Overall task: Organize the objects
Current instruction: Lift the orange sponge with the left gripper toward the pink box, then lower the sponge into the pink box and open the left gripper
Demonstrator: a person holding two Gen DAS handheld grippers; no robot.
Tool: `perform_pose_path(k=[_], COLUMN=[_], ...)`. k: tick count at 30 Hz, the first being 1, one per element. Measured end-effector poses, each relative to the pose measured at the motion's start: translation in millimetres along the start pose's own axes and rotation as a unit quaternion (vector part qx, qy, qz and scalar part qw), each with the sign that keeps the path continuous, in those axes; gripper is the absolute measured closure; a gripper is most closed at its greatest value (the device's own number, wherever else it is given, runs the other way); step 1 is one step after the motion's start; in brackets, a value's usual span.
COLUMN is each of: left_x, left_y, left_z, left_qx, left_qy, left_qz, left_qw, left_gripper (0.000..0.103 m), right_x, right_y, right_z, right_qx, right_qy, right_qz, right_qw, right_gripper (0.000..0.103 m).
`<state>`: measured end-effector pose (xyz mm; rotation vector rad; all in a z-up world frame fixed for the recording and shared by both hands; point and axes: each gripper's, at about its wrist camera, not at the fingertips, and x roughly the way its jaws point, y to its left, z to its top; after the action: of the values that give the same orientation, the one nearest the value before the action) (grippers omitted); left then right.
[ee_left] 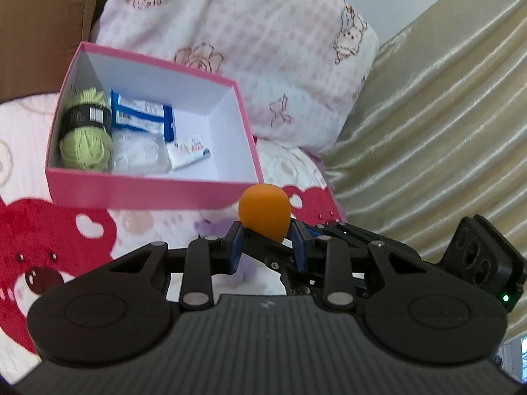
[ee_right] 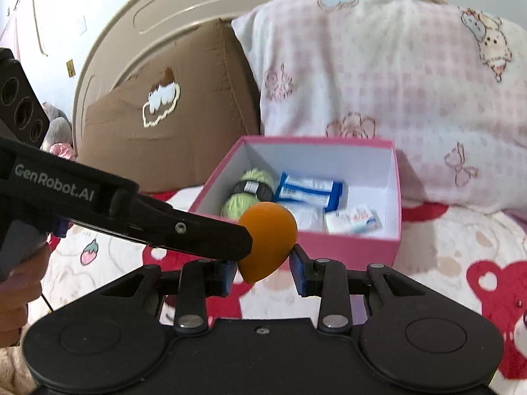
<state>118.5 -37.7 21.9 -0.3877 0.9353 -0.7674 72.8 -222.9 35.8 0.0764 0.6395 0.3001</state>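
An orange teardrop-shaped sponge (ee_left: 265, 214) sits between the blue pads of my left gripper (ee_left: 267, 242), which is shut on it in front of the pink box (ee_left: 154, 191). In the right wrist view the same sponge (ee_right: 268, 240) hangs at the tip of the left gripper's black arm (ee_right: 184, 230), and it also lies between my right gripper's fingers (ee_right: 263, 271). Whether the right pads touch it I cannot tell. The open pink box (ee_right: 346, 247) holds green yarn (ee_left: 86, 131), blue-white packets (ee_left: 141, 115) and a small tube (ee_left: 187, 154).
The box rests on a bedspread with red bears (ee_left: 39, 240). A pink patterned pillow (ee_right: 395, 82) and a brown cushion (ee_right: 158, 105) stand behind it against the headboard (ee_right: 184, 0). A gold satin curtain (ee_left: 444, 131) hangs on the right.
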Motion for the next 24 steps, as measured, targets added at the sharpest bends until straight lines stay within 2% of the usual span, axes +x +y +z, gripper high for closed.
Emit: perform_pose_path(k=[3, 7, 12, 15, 17, 22, 24], left_x=[3.4, 5.9, 14.8, 22.1, 29.9, 52.9, 67.5], left_y=[0.5, 0.9, -5.3, -5.2, -0.3, 10.1, 17.1], left_z=[9.6, 20.9, 40.1, 53.9, 62.7, 80.1, 86.6], left_qx=[0.003, -0.006, 0.015, 0.034, 0.026, 0.009, 0.006], left_qy=[-0.011, -0.021, -0.039, -0.031, -0.015, 0.002, 0.004], left_qz=[0.010, -0.001, 0.031, 0.044, 0.032, 0.023, 0.030], left_qw=[0.9999, 0.9998, 0.9986, 0.9980, 0.9990, 0.9997, 0.9995], left_gripper=[0.073, 0.074, 0.073, 0.073, 0.073, 0.073, 0.073], right_x=[2.6, 8.1, 20.9, 31.9, 36.2, 56.3, 69.0], right_y=[0.7, -2.7, -13.9, -24.7, -29.7, -32.9, -36.9], right_z=[11.2, 25.7, 45.5, 58.1, 63.7, 74.0, 79.4], right_qx=[-0.014, -0.033, -0.033, 0.006, 0.026, -0.005, -0.006], right_qy=[-0.008, -0.011, -0.002, 0.023, 0.037, 0.054, 0.069], right_qz=[-0.004, -0.010, -0.016, -0.013, -0.001, -0.023, -0.021], right_qw=[1.000, 0.999, 0.999, 1.000, 0.999, 0.998, 0.997], right_gripper=[0.064, 0.064, 0.064, 0.064, 0.064, 0.064, 0.064])
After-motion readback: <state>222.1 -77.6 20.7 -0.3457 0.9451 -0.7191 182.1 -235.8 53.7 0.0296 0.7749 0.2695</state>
